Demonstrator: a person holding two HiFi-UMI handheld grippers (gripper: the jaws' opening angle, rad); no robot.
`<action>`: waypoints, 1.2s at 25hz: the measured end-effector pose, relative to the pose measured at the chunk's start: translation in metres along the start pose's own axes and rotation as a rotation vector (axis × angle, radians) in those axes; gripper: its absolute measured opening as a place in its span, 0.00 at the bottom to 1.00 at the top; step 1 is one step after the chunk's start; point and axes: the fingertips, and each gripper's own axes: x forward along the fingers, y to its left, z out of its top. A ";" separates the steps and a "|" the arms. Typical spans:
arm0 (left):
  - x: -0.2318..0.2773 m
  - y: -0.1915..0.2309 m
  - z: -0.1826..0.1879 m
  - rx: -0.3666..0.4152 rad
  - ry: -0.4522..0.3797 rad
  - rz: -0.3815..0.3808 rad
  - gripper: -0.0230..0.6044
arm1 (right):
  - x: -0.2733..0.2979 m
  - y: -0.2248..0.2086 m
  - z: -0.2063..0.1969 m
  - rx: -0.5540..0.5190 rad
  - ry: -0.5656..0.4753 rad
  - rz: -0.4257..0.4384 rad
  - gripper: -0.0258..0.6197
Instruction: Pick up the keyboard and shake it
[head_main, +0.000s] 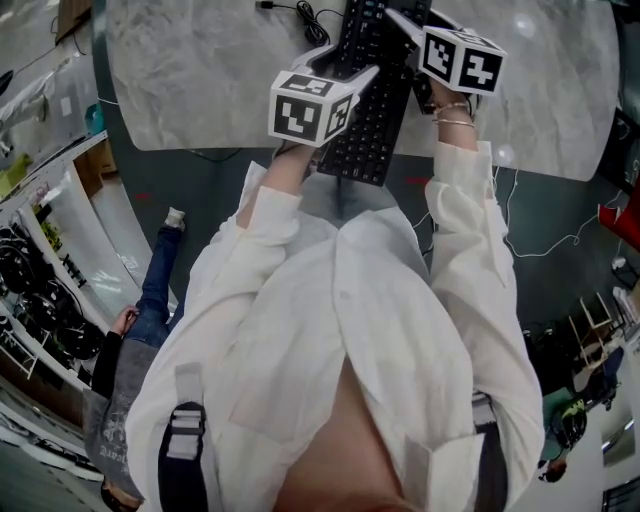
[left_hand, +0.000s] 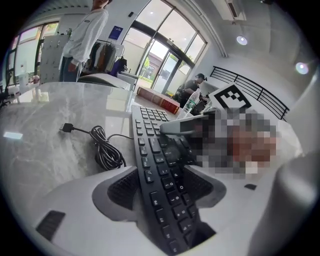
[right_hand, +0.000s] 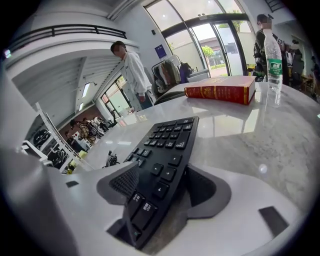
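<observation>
- Two grippers straddle the keyboard (head_main: 372, 120), which lies lengthwise on the marble worktop (head_main: 200, 70). Its near end overhangs the worktop's edge toward us.
- On the left gripper (left_hand: 160, 185), the keyboard runs straight between the jaws. Both ribbed pads (left_hand: 120, 187) look to meet its sides, so we read these jaws as clamped on it.
- On the right gripper (right_hand: 161, 186), the arrow-key end sits between the jaws, which stand wide apart. One pad is at the keyboard's edge, but a strip of worktop shows between the keyboard and the other pad, so nothing is pinched here.
- Beyond the right jaws the number pad seems to rest flat on the worktop, with a red book (right_hand: 220, 92) and a bottle (right_hand: 272, 55) farther off. A coiled cable (left_hand: 107, 150) lies to the left of the left jaws.
- We judge the step in hand to be the grasp, since nothing shows the keyboard lifted. A set-down would look much the same, though.
- The next move calls for the right jaws to close until both pads bear on the keyboard. Both hands then need to lift evenly, so the board does not twist and the cable keeps its slack, before any shaking.
</observation>
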 end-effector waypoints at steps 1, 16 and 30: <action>0.000 0.001 0.000 0.000 -0.002 0.000 0.48 | 0.000 0.001 0.000 -0.001 0.001 0.001 0.48; 0.002 -0.006 0.000 -0.001 -0.010 -0.007 0.48 | -0.006 -0.007 0.000 -0.065 0.036 -0.029 0.50; -0.005 0.003 0.005 0.056 -0.033 0.037 0.46 | -0.007 -0.004 0.001 -0.235 0.005 -0.111 0.52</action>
